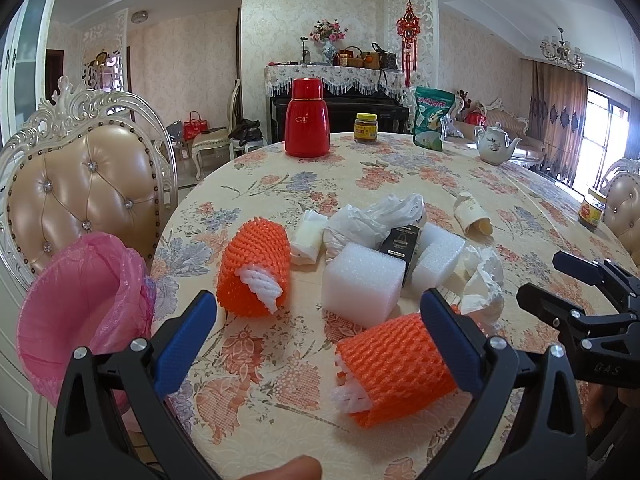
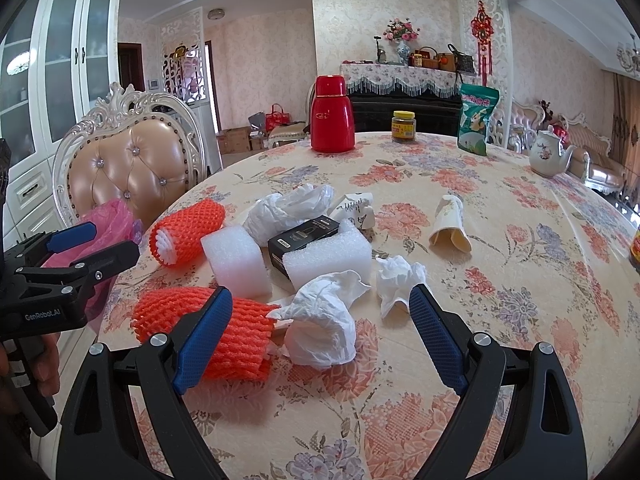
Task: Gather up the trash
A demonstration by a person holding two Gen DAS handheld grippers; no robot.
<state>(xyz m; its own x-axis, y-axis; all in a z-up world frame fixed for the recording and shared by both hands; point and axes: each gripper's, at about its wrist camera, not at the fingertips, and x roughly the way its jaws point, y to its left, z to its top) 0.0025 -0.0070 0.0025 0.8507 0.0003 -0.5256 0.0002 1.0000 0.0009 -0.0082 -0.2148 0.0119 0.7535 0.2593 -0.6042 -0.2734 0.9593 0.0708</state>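
Tongs first: my left gripper (image 1: pixel 316 344) was spread wide above the near edge of the floral-clothed round table (image 1: pixel 400 168), pinching nothing, and my right gripper (image 2: pixel 320 344) hung just as wide and empty beside it. Between my left fingers lay the nearer orange foam-net fruit sleeve (image 1: pixel 394 368), white inner netting poking from its left end, its long axis running roughly left to right and tilted a little away. A crumpled white tissue (image 2: pixel 324 328) sat touching it, framed by my right fingers. I judged the soft sleeve could squash and slip, or drag the tissue off the edge. The pink-lined waste bin (image 1: pixel 76 312) stood beyond the table's left edge.
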